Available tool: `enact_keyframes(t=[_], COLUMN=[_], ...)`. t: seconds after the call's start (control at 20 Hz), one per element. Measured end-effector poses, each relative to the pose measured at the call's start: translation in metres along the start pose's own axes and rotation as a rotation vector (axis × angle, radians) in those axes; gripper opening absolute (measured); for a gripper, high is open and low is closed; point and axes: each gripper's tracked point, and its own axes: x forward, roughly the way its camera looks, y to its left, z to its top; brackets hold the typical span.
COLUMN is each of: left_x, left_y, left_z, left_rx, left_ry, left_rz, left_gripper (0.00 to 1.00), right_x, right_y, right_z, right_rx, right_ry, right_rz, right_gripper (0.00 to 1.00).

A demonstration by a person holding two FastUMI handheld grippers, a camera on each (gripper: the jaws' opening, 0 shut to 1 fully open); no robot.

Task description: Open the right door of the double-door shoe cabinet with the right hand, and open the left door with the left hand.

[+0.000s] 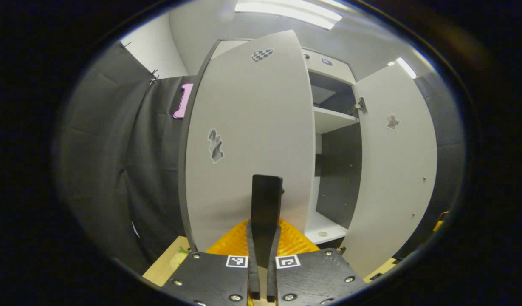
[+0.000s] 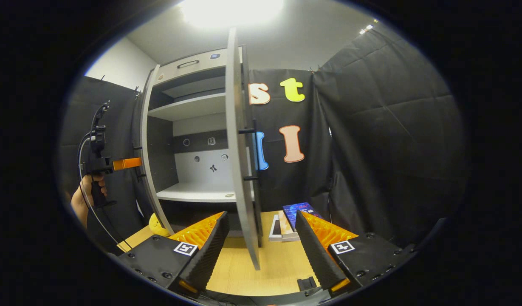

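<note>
While both flat doors gape, shelves show.

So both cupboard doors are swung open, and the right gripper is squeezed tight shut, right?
Not quite. Both doors are open, but the right gripper is open, not shut: in the right gripper view its fingers stand wide apart, either side of the right door's edge, without pressing it. The left door is swung open in the left gripper view.
</note>
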Motion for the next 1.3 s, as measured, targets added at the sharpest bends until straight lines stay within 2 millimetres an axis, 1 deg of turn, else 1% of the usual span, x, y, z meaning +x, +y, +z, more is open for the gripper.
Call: enact_keyframes(t=[0.1, 0.15, 0.25, 0.3, 0.35, 0.45, 0.5, 0.55, 0.65, 0.7, 0.75, 0.8, 0.85, 0.9, 0.95, 1.0, 1.05, 1.1, 1.2, 1.25, 1.3], left_x=[-0.011, -0.016, -0.025, -0.030, -0.033, -0.042, -0.047, -0.052, -0.061, -0.064, -0.070, -0.082, -0.083, -0.087, -0.088, -0.089, -0.092, -0.096, -0.101, -0.105, -0.113], left_y=[0.020, 0.025, 0.033, 0.040, 0.046, 0.056, 0.065, 0.077, 0.111, 0.123, 0.139, 0.161, 0.182, 0.182, 0.173, 0.172, 0.174, 0.174, 0.165, 0.160, 0.154], left_z=[0.000, 0.000, 0.001, 0.000, 0.000, 0.002, 0.002, 0.003, 0.002, 0.000, 0.003, 0.008, 0.011, 0.008, 0.006, 0.006, 0.004, 0.005, 0.004, 0.005, 0.006], left_rx=[0.002, 0.007, 0.014, 0.018, 0.025, 0.038, 0.041, 0.047, 0.061, 0.065, 0.083, 0.110, 0.124, 0.083, 0.032, 0.029, 0.055, 0.078, 0.105, 0.117, 0.129], left_ry=[-0.006, -0.002, 0.003, 0.003, 0.004, 0.001, -0.001, -0.001, 0.015, 0.018, 0.015, 0.012, 0.008, 0.009, 0.007, 0.010, 0.011, 0.013, 0.020, 0.019, 0.014], left_rz=[0.003, 0.004, 0.003, 0.007, 0.012, 0.037, 0.054, 0.074, 0.110, 0.117, 0.150, 0.201, 0.234, 0.200, 0.163, 0.162, 0.178, 0.186, 0.181, 0.187, 0.192], left_gripper=[0.10, 0.08, 0.08, 0.10, 0.08, 0.07, 0.07, 0.09, 0.07, 0.06, 0.06, 0.08, 0.02, 0.02, 0.02, 0.02, 0.01, 0.02, 0.01, 0.02, 0.02], right_x=[0.000, -0.001, -0.001, -0.002, -0.001, -0.002, -0.003, -0.004, -0.005, -0.005, -0.004, -0.003, -0.002, -0.002, -0.002, -0.001, -0.001, 0.001, 0.003, 0.001, 0.000], right_y=[0.008, 0.013, 0.025, 0.029, 0.034, 0.041, 0.043, 0.047, 0.055, 0.059, 0.063, 0.066, 0.070, 0.073, 0.075, 0.077, 0.080, 0.088, 0.090, 0.091, 0.091], right_z=[0.000, 0.000, -0.001, -0.001, -0.002, -0.007, -0.008, -0.009, -0.012, -0.013, -0.015, -0.014, -0.014, -0.014, -0.013, -0.012, -0.011, -0.009, -0.004, -0.002, -0.001], right_rx=[-0.017, -0.011, -0.002, -0.005, -0.012, -0.023, -0.025, -0.025, -0.021, -0.021, -0.024, -0.028, -0.032, -0.034, -0.035, -0.038, -0.039, -0.038, -0.040, -0.045, -0.051], right_ry=[-0.002, -0.001, -0.001, -0.002, 0.002, 0.012, 0.013, 0.014, 0.018, 0.020, 0.023, 0.026, 0.027, 0.024, 0.022, 0.021, 0.019, 0.015, 0.004, 0.000, -0.002], right_rz=[0.002, 0.009, 0.019, 0.022, 0.027, 0.038, 0.041, 0.045, 0.053, 0.058, 0.064, 0.068, 0.073, 0.078, 0.085, 0.089, 0.091, 0.096, 0.102, 0.101, 0.099], right_gripper=[0.98, 0.98, 0.98, 0.98, 0.98, 0.98, 0.98, 0.98, 0.98, 0.98, 0.98, 0.98, 0.98, 0.98, 0.98, 0.98, 0.98, 0.98, 0.98, 0.98, 0.98])
